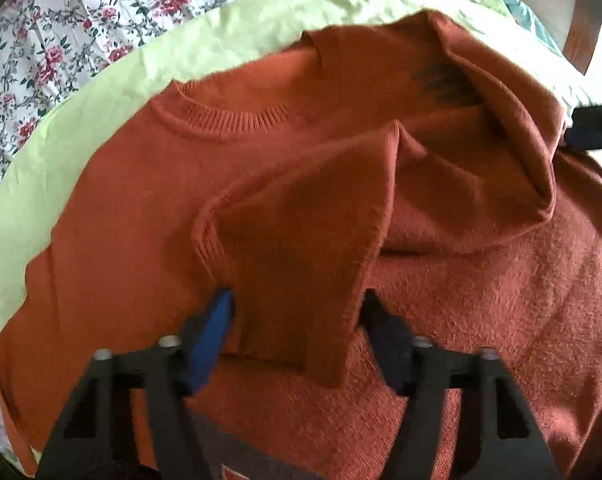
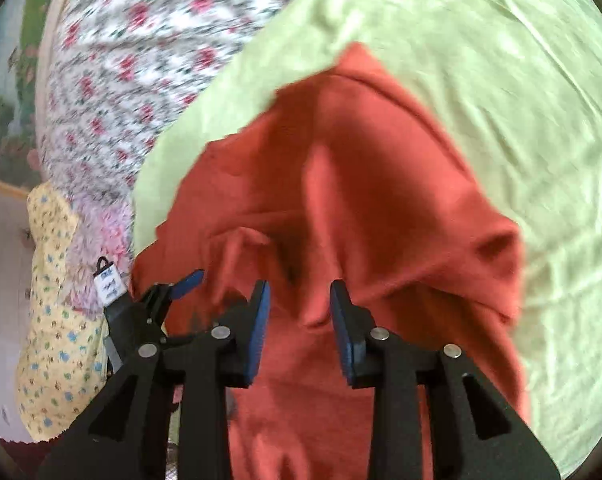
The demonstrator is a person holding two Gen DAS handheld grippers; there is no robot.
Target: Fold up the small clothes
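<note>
The rust-orange sweater (image 1: 141, 216) lies spread on a pale green sheet (image 1: 113, 80), which covers a floral bedspread (image 1: 53, 24); its ribbed collar (image 1: 217, 120) sits on the far side from both tongs, so the body's long axis runs from the collar back toward them. One sleeve (image 1: 297, 248) is folded across the chest, its cuff end pointing back at the left tongs (image 1: 297, 308), which are the nearer pair to it. The left tongs stand partly spread with the cuff between the pads; whether the pads press the knit I cannot tell. In the right wrist view the right tongs (image 2: 299, 308) hover partly spread over a raised ridge of the same sweater (image 2: 341, 184), on the side opposite the collar's left shoulder, gripping nothing. The next fold likely turns on that sleeve staying laid along the body.
</note>
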